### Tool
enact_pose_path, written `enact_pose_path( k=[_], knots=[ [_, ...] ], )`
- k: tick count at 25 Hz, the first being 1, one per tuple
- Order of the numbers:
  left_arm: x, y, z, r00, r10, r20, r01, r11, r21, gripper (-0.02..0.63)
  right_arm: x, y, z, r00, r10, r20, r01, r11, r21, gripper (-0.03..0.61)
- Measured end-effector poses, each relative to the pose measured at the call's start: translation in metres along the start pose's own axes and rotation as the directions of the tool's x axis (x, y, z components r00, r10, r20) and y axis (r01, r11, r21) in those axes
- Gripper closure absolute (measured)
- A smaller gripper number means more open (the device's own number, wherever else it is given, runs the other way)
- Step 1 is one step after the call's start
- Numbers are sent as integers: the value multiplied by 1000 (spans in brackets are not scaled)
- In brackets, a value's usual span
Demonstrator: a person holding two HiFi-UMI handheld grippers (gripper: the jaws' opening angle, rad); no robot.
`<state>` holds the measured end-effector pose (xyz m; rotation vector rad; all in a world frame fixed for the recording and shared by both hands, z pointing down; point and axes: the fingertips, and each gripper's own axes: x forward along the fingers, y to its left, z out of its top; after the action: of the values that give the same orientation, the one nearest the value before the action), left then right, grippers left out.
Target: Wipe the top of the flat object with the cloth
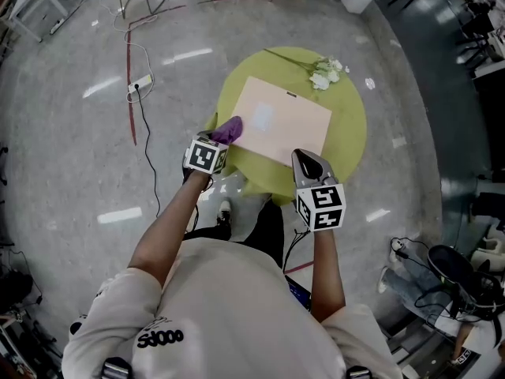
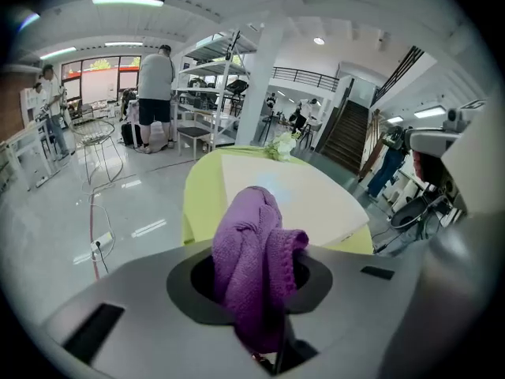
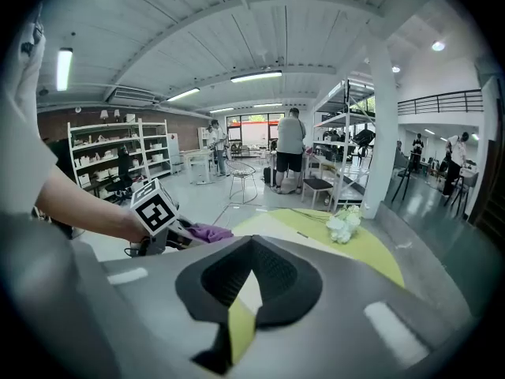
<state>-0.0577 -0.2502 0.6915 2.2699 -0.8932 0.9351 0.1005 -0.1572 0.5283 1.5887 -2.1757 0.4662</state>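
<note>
Purple cloth gripped in left tool, set at pale board's near corner on green counter. Right tool closed, empty. Wipe likely starting; cloth must be swept across.

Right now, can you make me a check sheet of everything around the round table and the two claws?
Surface: round yellow-green table, holding the board and flowers.
Job's things: pale flat rectangular board lying flat; purple knitted cloth at its left corner.
Clutter: white flower sprig near the table's far rim.
Grippers: left claw shut on the cloth; right claw shut, empty, over the table's near edge.
Cables: white power strip and red cable on the glossy grey floor.
Surroundings: metal shelves; a person standing far off.
</note>
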Motion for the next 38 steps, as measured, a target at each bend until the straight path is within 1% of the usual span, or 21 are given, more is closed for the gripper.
enact_pose_path(
  k=[4, 5, 7, 9, 10, 12, 13, 15, 18, 21, 23, 27, 32, 35, 38],
  knots=[
    [-16, 11, 17, 998, 10, 56, -9, 1000, -24, 522, -9, -2, 28, 995, 34, 90, -32, 999, -27, 569],
    [-21, 13, 24, 997, 10, 78, -8, 1000, -26, 520, -12, -6, 36, 994, 26, 105, -22, 999, -37, 569],
    [-32, 18, 41, 992, 11, 126, -9, 1000, -21, 522, -14, -21, 47, 994, -23, 106, 29, 998, -55, 569],
    [-48, 21, 63, 983, 18, 181, -18, 1000, -1, 520, -17, -35, 60, 991, -68, 119, 73, 996, -43, 569],
    [-57, 21, 76, 977, 20, 212, -24, 1000, 14, 520, -20, -40, 69, 987, -74, 143, 78, 997, -27, 569],
    [-78, 18, 103, 961, 24, 276, -39, 998, 49, 520, -26, -43, 90, 977, -67, 202, 69, 998, -4, 569],
    [-90, 17, 117, 950, 25, 310, -48, 997, 67, 520, -29, -42, 100, 973, -66, 220, 70, 998, -8, 569],
    [-114, 13, 145, 925, 25, 380, -68, 993, 101, 522, -31, -39, 119, 968, -66, 240, 80, 996, -47, 569],
    [-149, 3, 182, 880, 9, 474, -94, 983, 157, 522, -33, -31, 146, 961, -55, 270, 86, 991, -105, 569],
    [-182, -9, 210, 839, -18, 544, -111, 973, 203, 522, -40, -25, 170, 953, -49, 297, 96, 985, -146, 569],
    [-200, -16, 224, 816, -35, 577, -121, 966, 230, 522, -45, -24, 184, 947, -58, 315, 113, 980, -162, 569],
    [-231, -30, 239, 782, -65, 620, -145, 949, 281, 522, -58, -23, 207, 928, -82, 364, 158, 970, -183, 569],
    [-262, -44, 248, 741, -99, 664, -159, 935, 318, 522, -71, -11, 226, 908, -62, 415, 162, 965, -209, 569],
    [-273, -53, 246, 727, -123, 676, -158, 927, 339, 520, -76, -4, 231, 901, -58, 430, 164, 963, -214, 569],
    [-277, -60, 242, 721, -138, 679, -151, 925, 348, 520, -77, 1, 231, 902, -46, 430, 154, 963, -221, 569]
  ],
)
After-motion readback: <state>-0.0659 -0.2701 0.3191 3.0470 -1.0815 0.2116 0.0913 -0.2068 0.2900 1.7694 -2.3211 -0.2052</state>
